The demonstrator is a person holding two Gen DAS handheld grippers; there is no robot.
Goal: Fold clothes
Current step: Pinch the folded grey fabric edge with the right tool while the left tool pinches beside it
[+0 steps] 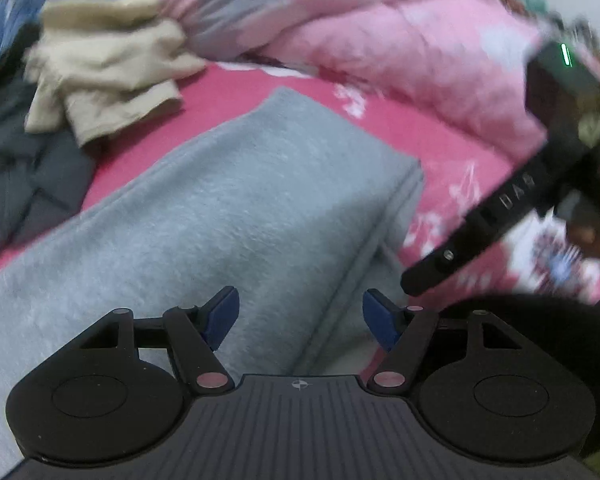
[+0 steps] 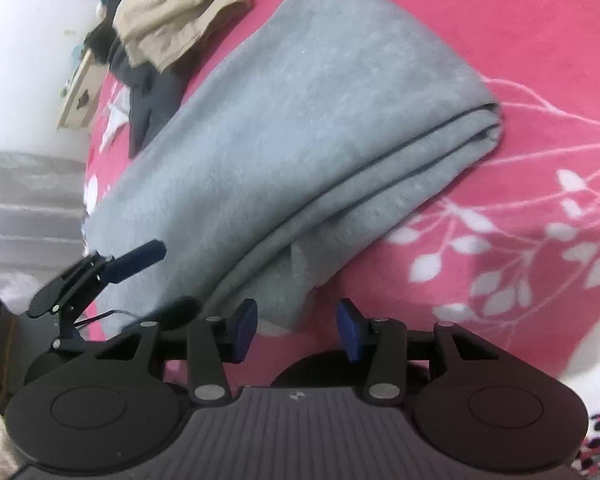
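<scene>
A grey fleece garment folded into a long, thick rectangle (image 1: 228,208) lies flat on the bright pink bedsheet printed with white leaves and branches (image 2: 540,80), its stacked layers showing along the edge that faces the right wrist camera. The left gripper (image 1: 300,316) hangs over the near end of this folded piece with its two blue-padded fingers (image 1: 222,314) spread well apart and nothing between them; the cloth is below them, not gripped. The right gripper (image 2: 298,330) sits just off the near corner of the same grey piece, above the pink sheet, its jaws parted to a moderate gap and empty, the pads pressing on nothing. In the left wrist view the right tool shows as a dark bar coming in from the right, held by a hand (image 1: 596,236) at the frame's edge. Beyond the grey fold, a crumpled beige garment (image 1: 108,76) rests on top of a dark grey-black garment (image 1: 32,184), with blue denim cloth (image 1: 24,12) behind them. A puffy pink and grey quilt (image 1: 380,40) is heaped along the far side of the bed. No basket, box or other container appears in either view; every garment lies straight on the bedding.
</scene>
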